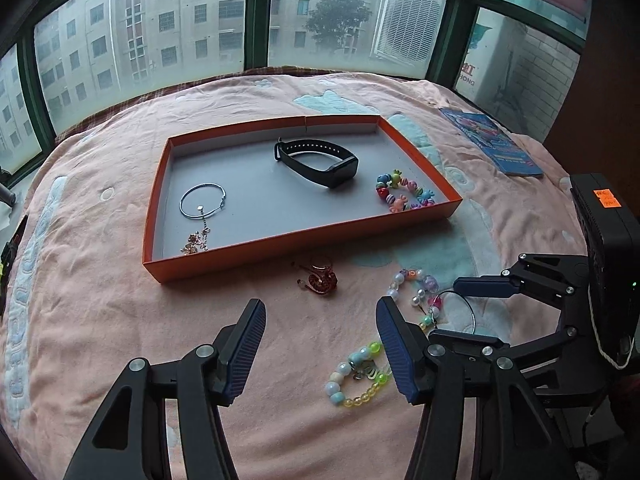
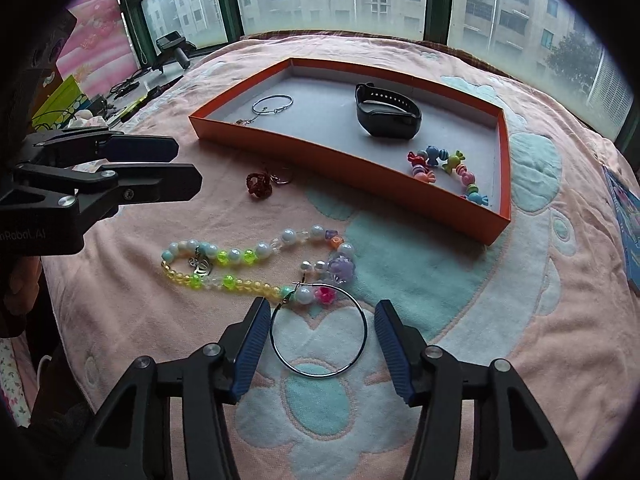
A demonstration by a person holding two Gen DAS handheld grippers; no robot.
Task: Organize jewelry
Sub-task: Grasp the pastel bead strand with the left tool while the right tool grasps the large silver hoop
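Thin silver hoop lay flat on the soft blanket between the right claw's apart fingers, so it could slip out; the left claw was apart too.

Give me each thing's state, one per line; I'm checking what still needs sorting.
Tray: on the blanket, partly filled.
Watch: in the tray.
Bangle: in the tray.
Candy bracelet: in the tray.
Bead necklace: outside, on the blanket.
Hoop: outside, between the right hand-held gripper's open jaws.
Red charm: outside, by the tray.
Left hand-held gripper: open, empty.
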